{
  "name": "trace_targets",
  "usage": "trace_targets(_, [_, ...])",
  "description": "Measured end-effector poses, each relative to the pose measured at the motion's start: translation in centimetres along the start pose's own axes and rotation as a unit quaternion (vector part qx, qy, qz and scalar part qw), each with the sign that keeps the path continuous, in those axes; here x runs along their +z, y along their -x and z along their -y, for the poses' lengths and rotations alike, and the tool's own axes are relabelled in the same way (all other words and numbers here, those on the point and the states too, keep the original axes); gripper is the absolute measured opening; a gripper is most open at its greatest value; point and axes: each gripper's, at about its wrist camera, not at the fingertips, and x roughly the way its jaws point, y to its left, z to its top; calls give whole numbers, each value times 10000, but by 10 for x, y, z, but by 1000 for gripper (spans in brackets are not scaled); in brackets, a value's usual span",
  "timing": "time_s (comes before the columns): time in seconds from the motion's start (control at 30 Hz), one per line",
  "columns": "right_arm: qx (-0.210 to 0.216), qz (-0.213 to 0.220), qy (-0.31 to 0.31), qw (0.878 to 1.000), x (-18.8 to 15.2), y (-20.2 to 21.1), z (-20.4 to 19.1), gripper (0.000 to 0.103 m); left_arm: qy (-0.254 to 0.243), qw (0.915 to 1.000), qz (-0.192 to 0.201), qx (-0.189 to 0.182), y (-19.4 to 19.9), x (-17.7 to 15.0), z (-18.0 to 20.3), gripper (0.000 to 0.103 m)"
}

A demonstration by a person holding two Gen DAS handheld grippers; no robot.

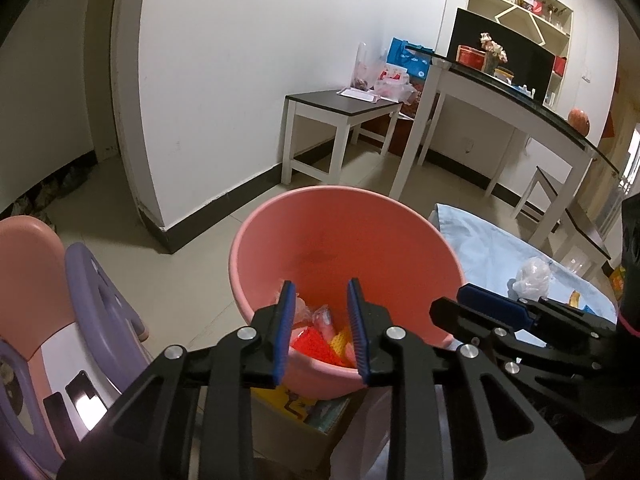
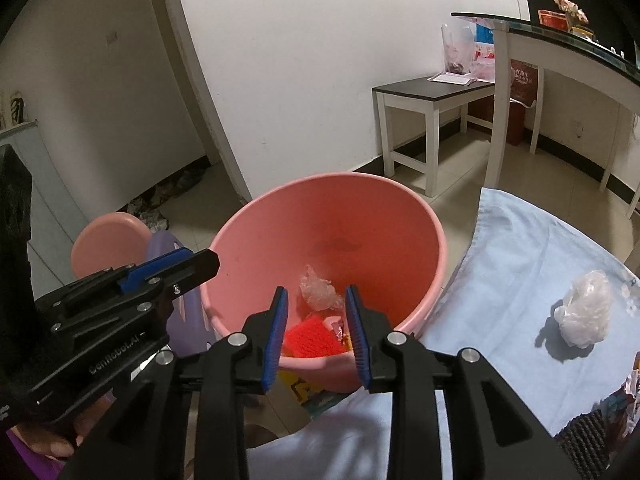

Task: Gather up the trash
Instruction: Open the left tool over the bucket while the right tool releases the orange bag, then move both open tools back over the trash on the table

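A pink plastic bucket point(image 1: 344, 240) stands on the floor beside a table covered with a light blue cloth point(image 2: 516, 264). Inside it lie a red mesh piece point(image 2: 310, 336), a crumpled clear plastic wrapper point(image 2: 318, 290) and other small scraps. My left gripper point(image 1: 320, 328) is open and empty above the bucket's near rim. My right gripper point(image 2: 316, 332) is open and empty over the bucket too; it also shows in the left wrist view point(image 1: 492, 312). A crumpled white plastic bag point(image 2: 586, 308) lies on the blue cloth; it also shows in the left wrist view point(image 1: 532, 276).
A pink and purple child's chair point(image 1: 60, 320) stands left of the bucket. A cardboard box point(image 1: 296, 416) with colourful items sits under the bucket's near side. A dark-topped white side table point(image 1: 340, 116) and a glass-topped counter point(image 1: 520, 100) stand by the wall.
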Motion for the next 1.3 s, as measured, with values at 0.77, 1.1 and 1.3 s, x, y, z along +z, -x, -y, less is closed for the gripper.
trace_targets(0.77, [-384,207,-163,9989,-20,53,10,44,-273,9984,170,-458,34,-2,36,27])
trace_targets(1.1, [-676,208,-322,9970,-41,82,26,45,-525,9951,89,-830,42,-9,65,27])
trace_targets(1.3, [-1043,282,-297,9937,-60,110,40,45,-721,9914,-111,-1086,38,-18,90,27])
